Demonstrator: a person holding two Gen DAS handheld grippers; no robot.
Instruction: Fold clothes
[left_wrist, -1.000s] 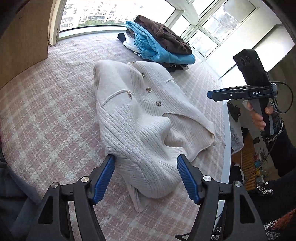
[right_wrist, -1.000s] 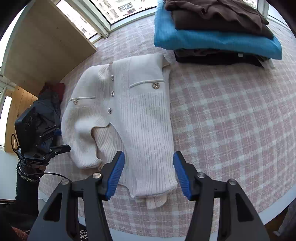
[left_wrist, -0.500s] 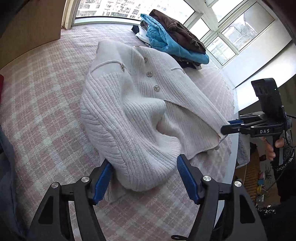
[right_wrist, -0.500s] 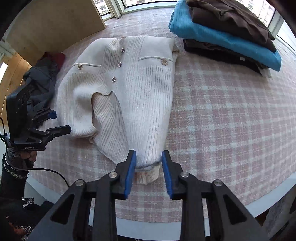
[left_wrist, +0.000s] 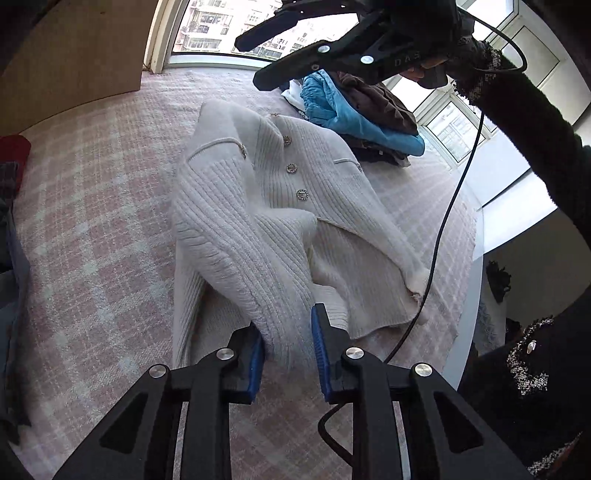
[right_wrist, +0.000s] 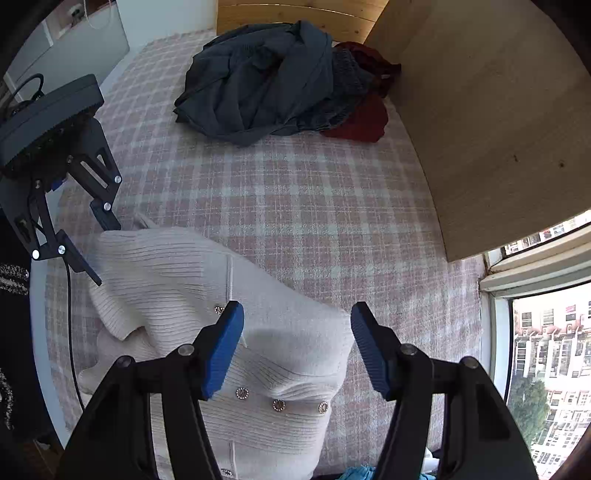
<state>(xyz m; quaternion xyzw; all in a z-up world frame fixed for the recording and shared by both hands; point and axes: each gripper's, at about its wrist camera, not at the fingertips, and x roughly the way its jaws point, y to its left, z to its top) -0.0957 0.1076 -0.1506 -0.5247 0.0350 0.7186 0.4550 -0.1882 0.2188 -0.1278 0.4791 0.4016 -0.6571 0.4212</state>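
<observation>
A cream ribbed cardigan (left_wrist: 280, 206) with metal buttons lies on the pink plaid tabletop (left_wrist: 92, 221), its lower part bunched and raised. My left gripper (left_wrist: 288, 347) is shut on a thick fold of the knit near the hem. The right gripper (left_wrist: 255, 61) hangs above the far end of the garment, held by a hand in a dark sleeve. In the right wrist view the cardigan (right_wrist: 177, 273) lies under my right gripper (right_wrist: 297, 339), which is open over the shoulder and button area and touches nothing. The left gripper (right_wrist: 103, 251) shows at the cloth's left edge.
Folded clothes, blue and brown, are stacked (left_wrist: 362, 114) beyond the cardigan by the window. A heap of dark grey and red clothes (right_wrist: 273, 81) lies at the other end, beside a wooden panel (right_wrist: 480, 129). The table's white edge (left_wrist: 469, 314) and a black cable (left_wrist: 443, 221) run on the right.
The left gripper has closed on the cardigan's lower fold and lifted it. The right gripper has let go of the hem, opened wide and swung over to the collar end.
</observation>
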